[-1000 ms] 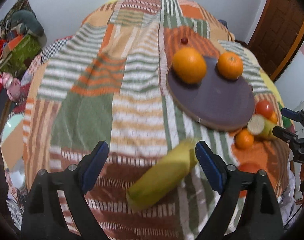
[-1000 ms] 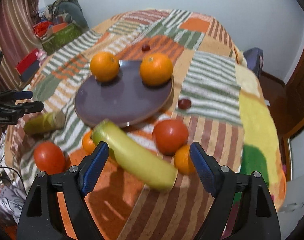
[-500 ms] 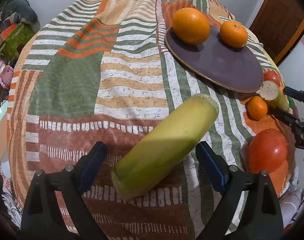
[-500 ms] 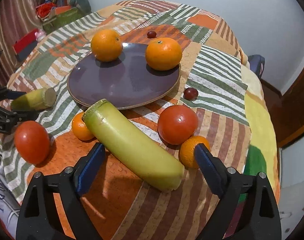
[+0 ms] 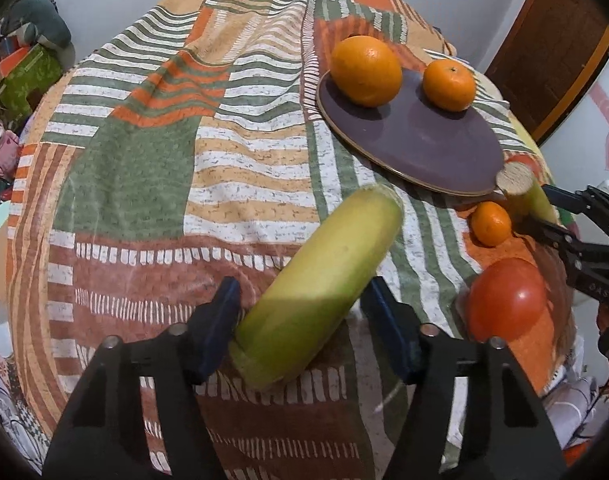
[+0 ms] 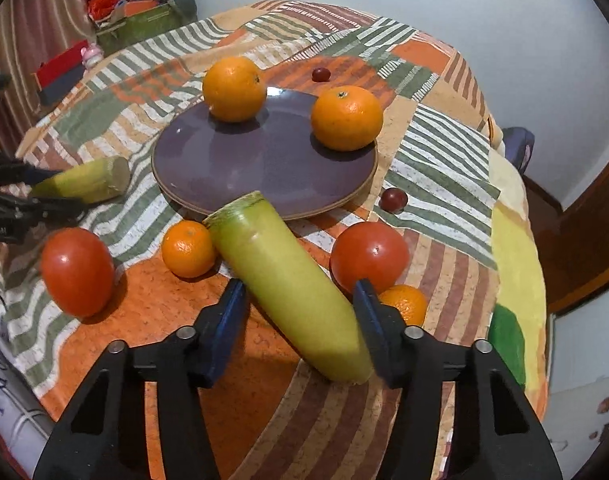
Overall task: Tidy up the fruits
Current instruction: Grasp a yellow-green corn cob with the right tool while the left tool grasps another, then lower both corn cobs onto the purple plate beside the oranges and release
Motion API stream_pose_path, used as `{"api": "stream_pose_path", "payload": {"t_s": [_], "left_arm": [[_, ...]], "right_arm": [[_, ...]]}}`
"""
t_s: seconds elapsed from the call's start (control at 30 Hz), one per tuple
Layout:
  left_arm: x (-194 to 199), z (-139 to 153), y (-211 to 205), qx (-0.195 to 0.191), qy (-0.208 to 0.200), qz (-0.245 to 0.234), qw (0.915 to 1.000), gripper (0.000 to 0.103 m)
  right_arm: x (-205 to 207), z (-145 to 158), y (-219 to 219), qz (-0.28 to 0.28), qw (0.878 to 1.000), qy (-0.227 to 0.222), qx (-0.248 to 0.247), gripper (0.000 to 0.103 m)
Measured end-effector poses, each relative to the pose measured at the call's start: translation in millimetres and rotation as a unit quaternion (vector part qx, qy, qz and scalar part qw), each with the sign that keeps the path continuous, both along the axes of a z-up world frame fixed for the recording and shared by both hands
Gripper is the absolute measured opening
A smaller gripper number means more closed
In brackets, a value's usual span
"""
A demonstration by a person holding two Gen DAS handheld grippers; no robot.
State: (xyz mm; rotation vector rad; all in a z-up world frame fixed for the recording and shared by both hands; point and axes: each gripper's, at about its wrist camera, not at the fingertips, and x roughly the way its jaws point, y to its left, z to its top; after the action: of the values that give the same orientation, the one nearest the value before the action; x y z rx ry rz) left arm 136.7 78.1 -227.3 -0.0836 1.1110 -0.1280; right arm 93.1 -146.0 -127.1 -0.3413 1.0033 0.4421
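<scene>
A yellow-green cucumber [image 5: 324,272] lies slanted on the patchwork cloth. My left gripper [image 5: 300,292] is closing on it, and both blue pads touch its sides near the close end. A second cucumber [image 6: 288,280] lies between the jaws of my right gripper [image 6: 299,286], which are closing. The right pad [image 6: 364,308] is at its side; a dark gap still shows at the left pad. A purple plate [image 6: 264,164] holds two oranges [image 6: 234,88] [image 6: 346,118]. Each gripper also shows at the edge of the other's view: left gripper [image 6: 52,190], right gripper [image 5: 552,216].
Loose on the cloth are two tomatoes [image 6: 78,272] [image 6: 368,252], two mandarins [image 6: 188,248] [image 6: 406,304] and two dark grapes [image 6: 393,199] [image 6: 320,75]. The round table's edge drops off close behind both grippers. Boxes and clutter [image 6: 136,16] stand on the floor beyond.
Both grippers have closed in lower over their cucumbers and their jaws have narrowed from wide open. The left one's pads have reached its cucumber.
</scene>
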Motion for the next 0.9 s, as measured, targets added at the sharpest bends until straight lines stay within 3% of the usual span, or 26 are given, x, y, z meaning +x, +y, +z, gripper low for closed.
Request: {"api": "stream_pose_path", "payload": {"t_s": [0.07, 0.23, 0.63, 0.9], "left_arm": [[-3, 2, 0, -0.014, 0.003, -0.006, 0.9999, 0.052], [-12, 9, -6, -0.043, 0.009, -0.029, 0.9986, 0.042], [15, -2, -29, -0.003, 0.017, -0.058, 0.9982, 0.042], [28, -5, -30, -0.014, 0.012, -0.053, 0.9984, 0.042]], "right_arm": [[1, 3, -4, -0.004, 1.0, 0.01, 0.013, 0.047], [2, 10, -8, -0.008, 0.998, 0.043, 0.048, 0.041], [13, 3, 18, 0.047, 0.997, 0.059, 0.027, 0.046], [21, -2, 20, 0.041, 0.997, 0.052, 0.038, 0.044]]}}
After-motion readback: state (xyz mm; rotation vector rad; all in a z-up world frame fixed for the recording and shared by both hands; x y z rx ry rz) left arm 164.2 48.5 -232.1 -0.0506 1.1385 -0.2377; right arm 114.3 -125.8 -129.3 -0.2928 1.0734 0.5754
